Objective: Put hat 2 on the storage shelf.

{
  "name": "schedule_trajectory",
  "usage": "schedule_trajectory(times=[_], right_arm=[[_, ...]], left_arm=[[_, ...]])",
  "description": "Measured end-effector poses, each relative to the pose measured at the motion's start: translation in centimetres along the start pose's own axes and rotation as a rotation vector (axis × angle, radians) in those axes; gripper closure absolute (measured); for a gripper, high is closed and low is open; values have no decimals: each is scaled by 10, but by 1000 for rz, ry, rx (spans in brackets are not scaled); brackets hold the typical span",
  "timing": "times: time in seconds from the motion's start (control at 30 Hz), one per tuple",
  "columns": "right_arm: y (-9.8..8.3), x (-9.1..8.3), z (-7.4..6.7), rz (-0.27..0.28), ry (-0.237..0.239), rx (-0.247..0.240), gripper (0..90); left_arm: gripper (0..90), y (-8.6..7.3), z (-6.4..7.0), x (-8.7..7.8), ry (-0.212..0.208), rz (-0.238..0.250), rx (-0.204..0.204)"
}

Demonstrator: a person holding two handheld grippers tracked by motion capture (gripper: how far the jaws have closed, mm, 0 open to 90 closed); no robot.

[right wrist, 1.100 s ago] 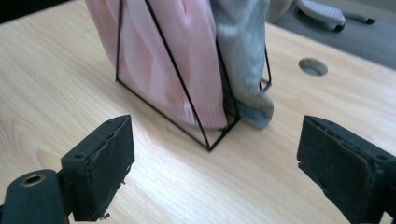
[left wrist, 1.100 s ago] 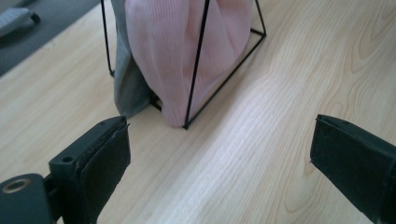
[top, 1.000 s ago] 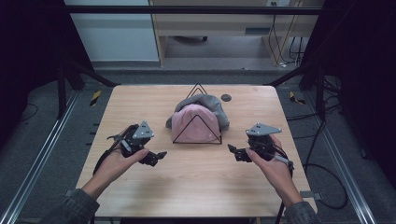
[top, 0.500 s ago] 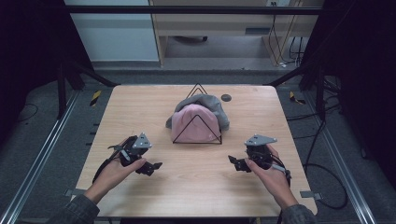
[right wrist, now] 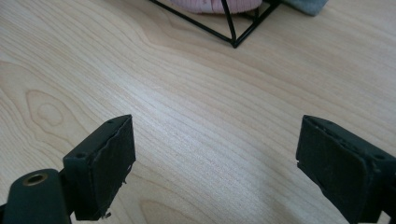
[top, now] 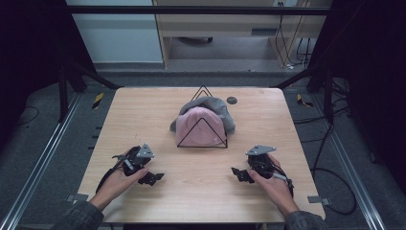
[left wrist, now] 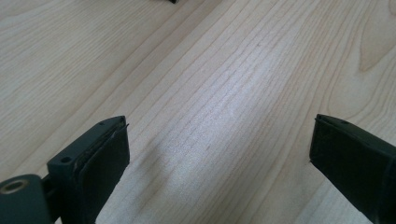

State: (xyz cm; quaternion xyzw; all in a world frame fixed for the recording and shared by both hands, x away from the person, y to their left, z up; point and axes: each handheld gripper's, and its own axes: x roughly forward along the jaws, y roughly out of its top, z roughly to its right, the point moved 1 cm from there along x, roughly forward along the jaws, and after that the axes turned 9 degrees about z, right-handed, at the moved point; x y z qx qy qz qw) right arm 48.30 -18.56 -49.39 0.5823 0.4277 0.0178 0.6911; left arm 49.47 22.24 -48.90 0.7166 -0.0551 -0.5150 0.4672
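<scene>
A pink knit hat lies inside a black wire triangular frame at the table's middle, with a grey hat behind and over it. My left gripper rests low over the wood at the near left, jaws wide apart, empty. At the near right my right gripper is also open and empty, pointing toward the frame's corner, where the pink hat's edge and a bit of grey hat show.
A small dark round disc sits on the wooden table behind the hats. Metal rails run along the floor on both sides. Cables trail from each gripper over the table's near corners.
Both hands have drawn back toward the near edge of the table and lowered. The hats and frame have not moved.
</scene>
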Motion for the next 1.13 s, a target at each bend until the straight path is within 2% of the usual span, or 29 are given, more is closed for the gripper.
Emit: schedule_trajectory(times=[0.23, 0.33, 0.37, 0.63, 0.73, 0.83, 0.9, 1.13], right_arm=[[-5, 9, 2, -31, -5, 14, 121], [-7, 11, 1, -35, -10, 36, 110], [-8, 12, 0, -36, -7, 42, 107], [-12, 15, -7, -35, -11, 25, 63], [-13, 15, -8, -30, -11, 35, 51], [-16, 15, -10, -10, -25, 10, 43], [-19, 16, -14, -6, -37, -38, 25], [-21, 16, -15, 6, -32, -38, 19]], left_arm=[[43, -12, -4, 10, 4, -11, -34], [28, -13, -5, 11, 7, 7, -40], [28, -13, -6, 11, 10, 0, -31], [0, -19, -3, 13, 35, 66, -52], [0, -20, -2, 12, 39, 70, -51], [0, -20, -2, 12, 38, 72, -53], [0, -20, -2, 12, 37, 71, -51], [0, -19, -3, 12, 29, 58, -44]])
